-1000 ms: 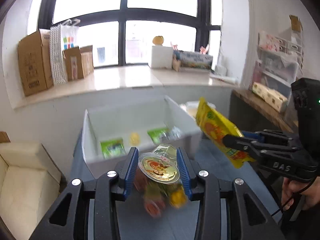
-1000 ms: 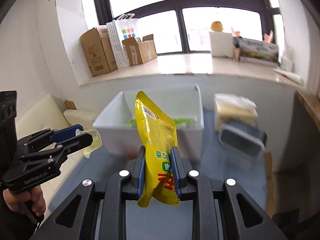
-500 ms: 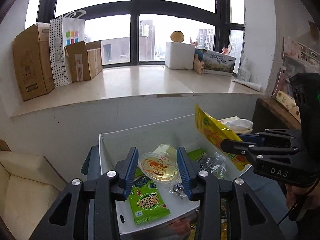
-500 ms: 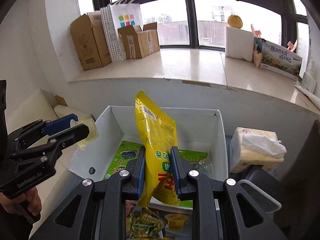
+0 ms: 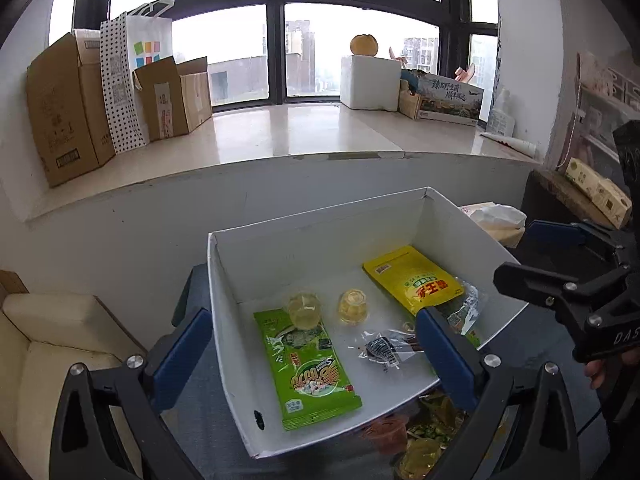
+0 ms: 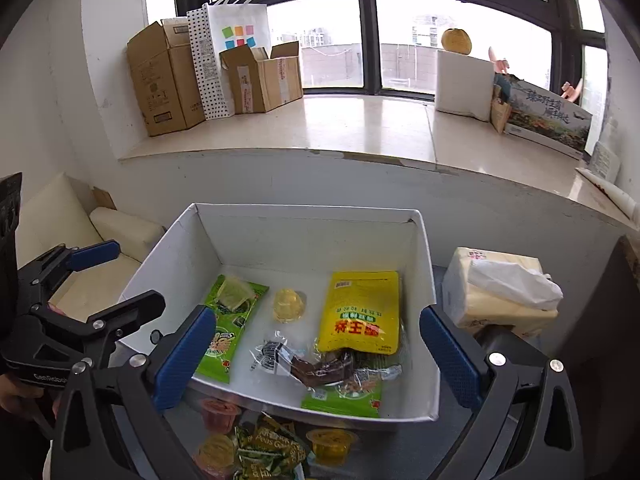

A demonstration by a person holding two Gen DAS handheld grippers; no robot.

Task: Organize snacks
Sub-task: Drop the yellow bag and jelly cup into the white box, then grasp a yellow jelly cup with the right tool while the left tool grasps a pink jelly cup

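In the white box point(image 6: 224, 236), a plain rectangular carton with smooth flat walls and an open top, lie the snacks. One glossy yellow pouch point(image 6: 362, 312) lies flat on the floor toward the right wall, its printed face up. Two green foil packets are there: one long one point(image 6: 224, 334) at the left and one point(image 6: 344, 394) at the near edge, partly under other wrappers. Two small clear jelly cups show: one point(image 6: 289, 305) rests on the bare floor near the middle, the other point(image 6: 234, 291) sits on the left green packet. A crinkled clear wrapper point(image 6: 276, 350) with a dark snack inside lies in the middle. In front of the box, more jelly cups and small green sachets point(image 6: 264, 446) sit in a loose heap on the grey surface.

The left gripper point(image 5: 312, 344) has its ribbed blue pads spreading wide, nothing between them. The right gripper point(image 6: 316, 352) is likewise opening, empty. A soft tissue pack point(image 6: 500, 292) stands just right of the box.
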